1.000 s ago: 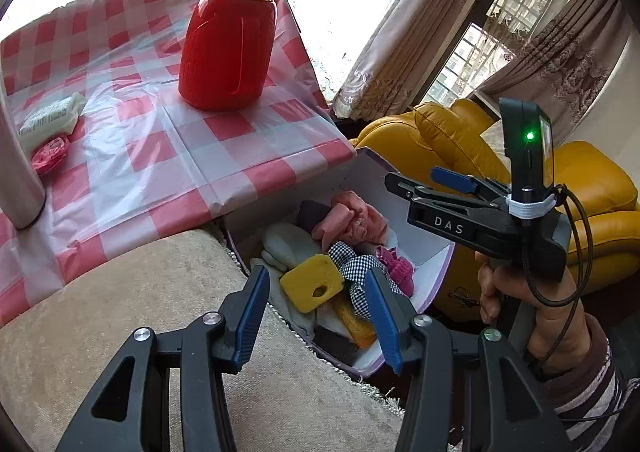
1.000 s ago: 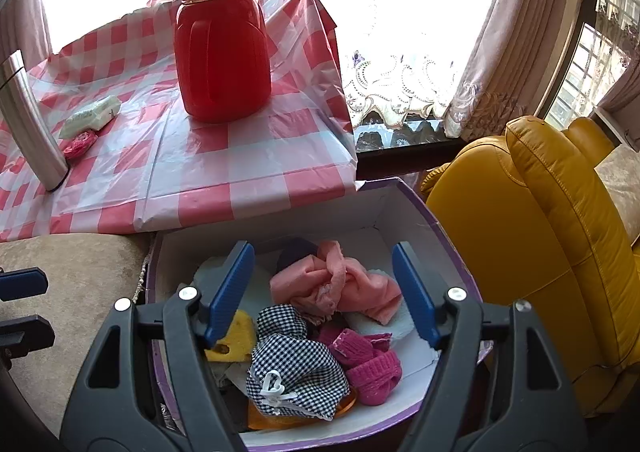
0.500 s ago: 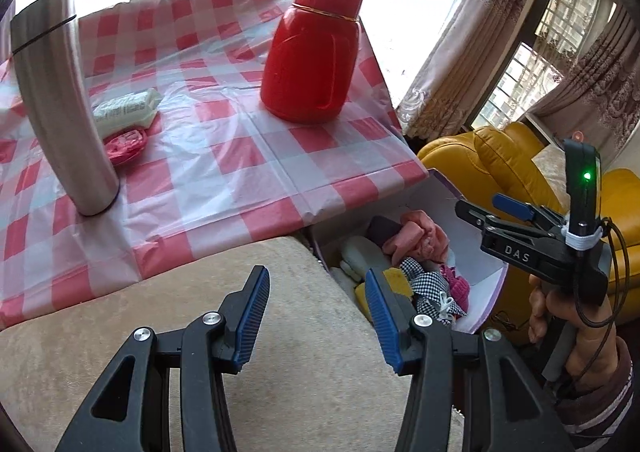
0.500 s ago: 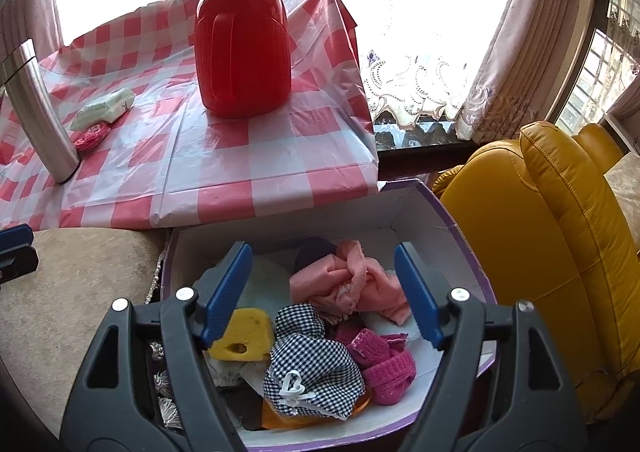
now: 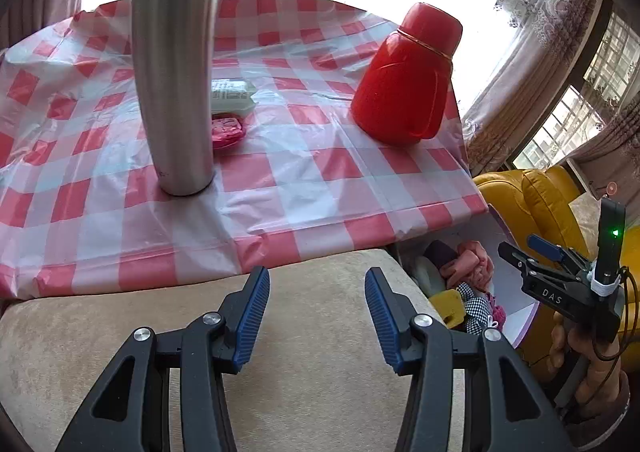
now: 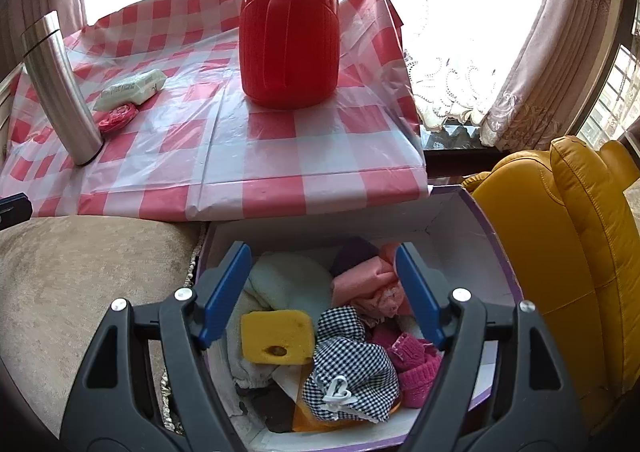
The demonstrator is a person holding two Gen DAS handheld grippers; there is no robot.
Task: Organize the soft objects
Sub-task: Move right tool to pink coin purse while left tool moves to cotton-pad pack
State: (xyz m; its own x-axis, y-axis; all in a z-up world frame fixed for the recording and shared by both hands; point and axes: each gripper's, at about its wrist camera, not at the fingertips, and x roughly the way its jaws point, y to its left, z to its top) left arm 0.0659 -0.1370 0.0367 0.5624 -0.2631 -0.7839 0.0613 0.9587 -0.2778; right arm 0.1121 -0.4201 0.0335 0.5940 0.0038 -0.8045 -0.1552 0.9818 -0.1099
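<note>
- The right gripper is held open and empty over the box.
- The left gripper is held open over the cushion.
- The sponge and cloths are piled in the box.

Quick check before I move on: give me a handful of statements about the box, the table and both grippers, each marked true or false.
1. The right gripper is open and empty above the box. True.
2. The yellow sponge lies on the checked tablecloth. False: it is in the box, beside the black-and-white checked cloth.
3. The steel flask stands upright on the checked tablecloth. True.
4. The left gripper is shut on a pink cloth. False: it is open and empty above the beige cushion; the pink cloth is in the box.
5. The red jug is lying on its side. False: it stands upright on the tablecloth.
</note>
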